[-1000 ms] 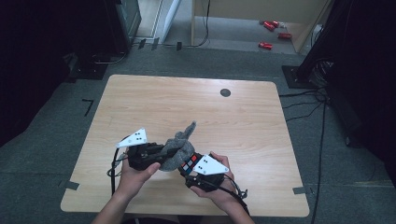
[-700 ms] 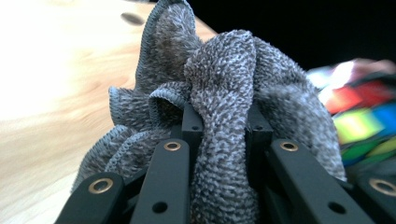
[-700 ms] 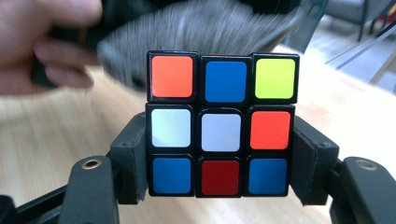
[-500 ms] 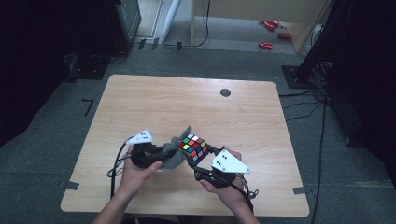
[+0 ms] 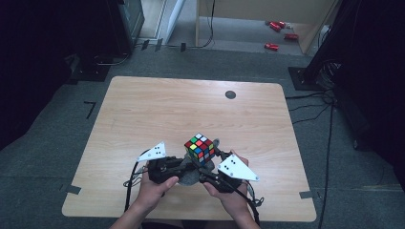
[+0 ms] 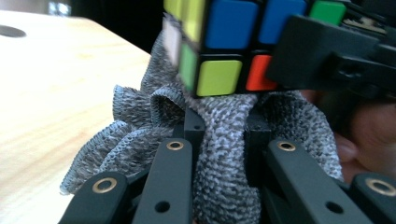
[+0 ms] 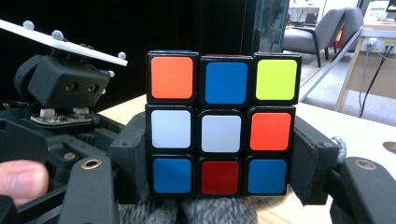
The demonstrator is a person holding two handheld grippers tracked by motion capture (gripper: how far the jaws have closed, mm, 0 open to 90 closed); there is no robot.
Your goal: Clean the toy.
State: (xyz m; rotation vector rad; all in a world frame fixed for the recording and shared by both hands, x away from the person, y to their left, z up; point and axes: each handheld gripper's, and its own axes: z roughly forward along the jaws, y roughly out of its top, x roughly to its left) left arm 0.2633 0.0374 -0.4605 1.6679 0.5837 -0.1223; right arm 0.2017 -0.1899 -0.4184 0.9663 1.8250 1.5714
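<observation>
The right gripper (image 7: 219, 186) is clamped on the puzzle cube (image 5: 200, 147), holding it just above the near middle of the table (image 5: 143, 109). The left gripper (image 6: 223, 135) pinches a bunched grey cloth (image 6: 219, 140) right beneath it. The cube's smooth sides could slip from the pads if the cloth drags against it or the wrist tilts.
</observation>
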